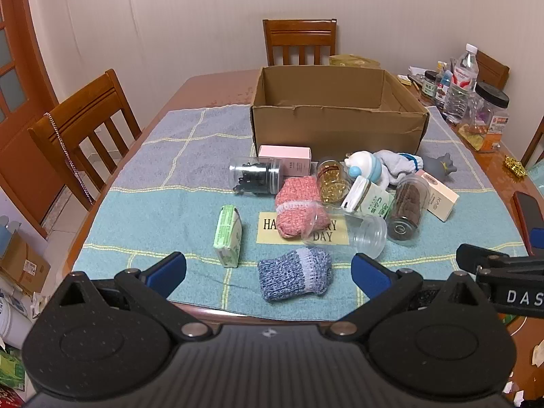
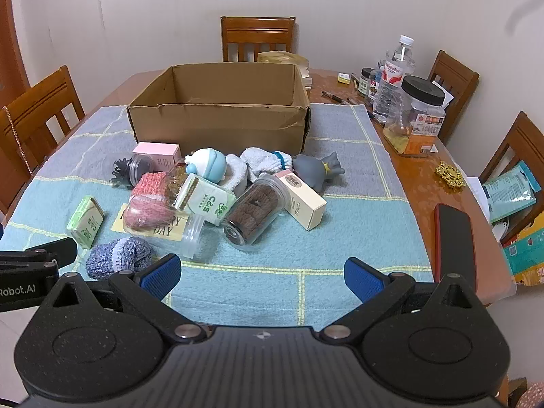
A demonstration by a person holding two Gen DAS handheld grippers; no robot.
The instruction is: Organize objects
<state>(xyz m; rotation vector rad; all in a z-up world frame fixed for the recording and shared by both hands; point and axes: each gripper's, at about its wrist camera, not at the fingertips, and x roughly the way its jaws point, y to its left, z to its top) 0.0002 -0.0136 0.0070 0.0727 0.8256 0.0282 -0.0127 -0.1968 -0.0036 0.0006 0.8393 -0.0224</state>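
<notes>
- While poised above the near edge of a checked towel [image 1: 142, 210] on a wooden table [image 2: 404, 183], left gripper [image 1: 268, 273] with blue pads spread wide, nothing between them, blue knitted sock [image 1: 295, 278] lying on the towel just ahead in the gap.
- Beside it, right gripper [image 2: 261, 277] equally agape and empty over bare towel, angled down toward the clutter.
- At the far side of the towel, open cardboard box [image 1: 336, 115], upright, visible interior bare.
- Heaped in front of the box: pink carton [image 1: 285, 158], toppled clear jar of dark clips [image 1: 256, 175], pink knitted sock [image 1: 297, 205] partly tucked into a clear jar [image 1: 353, 229] on its side.
- Alongside these, jar of golden capsules [image 1: 333, 180], white-and-green packet [image 1: 369, 199], jar of brown discs [image 1: 408, 209] lying flat, cream carton [image 1: 438, 200].
- Behind them, white-and-blue toy figure [image 1: 365, 166], white sock [image 1: 399, 165], grey rubber toy [image 1: 440, 166].
- Apart to the left, green carton [image 1: 228, 236], alone on the towel.
- Along the right table edge, water bottle [image 2: 396, 78], black-lidded jar [image 2: 420, 115], red-cased phone [image 2: 454, 241].
</notes>
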